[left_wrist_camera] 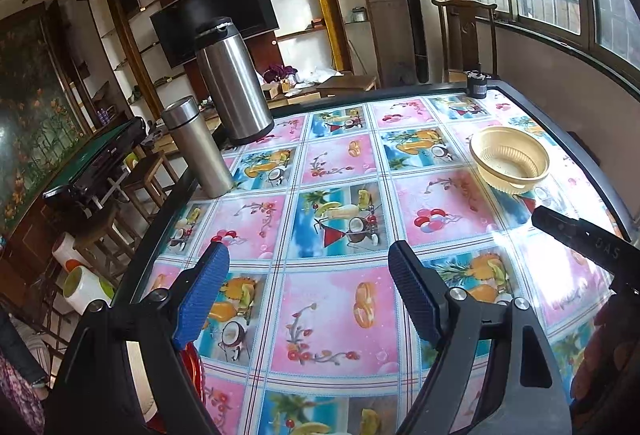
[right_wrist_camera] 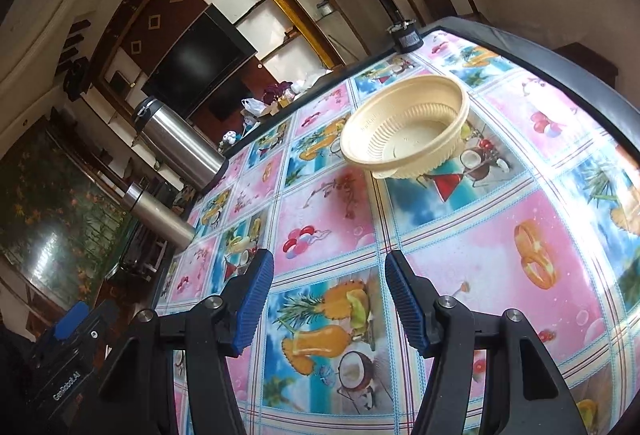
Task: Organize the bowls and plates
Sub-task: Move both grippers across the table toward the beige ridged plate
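A cream ribbed plastic bowl (left_wrist_camera: 509, 161) (right_wrist_camera: 402, 137) stands upright and empty on the fruit-print tablecloth (left_wrist_camera: 336, 315) (right_wrist_camera: 460, 235), toward the far right of the table. My left gripper (left_wrist_camera: 308, 261) hovers open over the table's near middle, well short of the bowl, nothing between its blue pads. My right gripper (right_wrist_camera: 329, 264) is open too, pointed at the bowl from some way back, and its black body shows in the left wrist view at the right edge (left_wrist_camera: 580, 235). A red and white rim (left_wrist_camera: 193, 363) peeks out under the left finger, mostly hidden.
A tall steel thermos (left_wrist_camera: 232, 83) (right_wrist_camera: 176, 143) and a slimmer steel flask (left_wrist_camera: 198, 147) (right_wrist_camera: 158, 213) stand at the table's far left edge. A small dark object (left_wrist_camera: 478, 80) (right_wrist_camera: 406, 35) sits at the far corner, a wooden chair (left_wrist_camera: 466, 35) behind it.
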A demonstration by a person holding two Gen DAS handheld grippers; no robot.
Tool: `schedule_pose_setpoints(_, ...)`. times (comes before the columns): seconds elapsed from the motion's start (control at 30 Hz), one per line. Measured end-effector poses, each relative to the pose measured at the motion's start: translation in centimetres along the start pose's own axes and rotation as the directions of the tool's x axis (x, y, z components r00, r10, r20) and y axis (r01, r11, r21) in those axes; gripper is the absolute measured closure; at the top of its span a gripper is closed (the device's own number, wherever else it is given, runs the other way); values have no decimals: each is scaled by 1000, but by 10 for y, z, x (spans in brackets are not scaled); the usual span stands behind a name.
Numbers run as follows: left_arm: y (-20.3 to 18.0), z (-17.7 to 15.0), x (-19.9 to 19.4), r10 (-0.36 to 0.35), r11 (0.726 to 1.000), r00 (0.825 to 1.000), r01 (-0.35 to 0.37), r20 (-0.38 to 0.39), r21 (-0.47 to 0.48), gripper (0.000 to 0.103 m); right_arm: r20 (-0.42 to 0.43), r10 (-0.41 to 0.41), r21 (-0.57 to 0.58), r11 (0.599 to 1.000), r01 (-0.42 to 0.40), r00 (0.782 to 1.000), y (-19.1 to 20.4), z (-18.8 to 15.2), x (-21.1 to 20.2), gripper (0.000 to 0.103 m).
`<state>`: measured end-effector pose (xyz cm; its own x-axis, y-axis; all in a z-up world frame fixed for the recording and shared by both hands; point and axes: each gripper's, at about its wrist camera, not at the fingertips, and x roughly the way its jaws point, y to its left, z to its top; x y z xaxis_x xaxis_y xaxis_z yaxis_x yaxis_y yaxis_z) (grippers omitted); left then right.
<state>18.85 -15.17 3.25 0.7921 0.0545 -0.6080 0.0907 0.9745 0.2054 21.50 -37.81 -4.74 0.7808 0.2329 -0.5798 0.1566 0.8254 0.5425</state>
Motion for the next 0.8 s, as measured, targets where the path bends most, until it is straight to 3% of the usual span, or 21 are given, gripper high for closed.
schedule_pose_setpoints(0.8, 13, -4, 13, 7, 999, 1000, -7, -11, -37, 21, -8, -5, 4, 1000, 5, 1000, -2, -3, 5, 42)
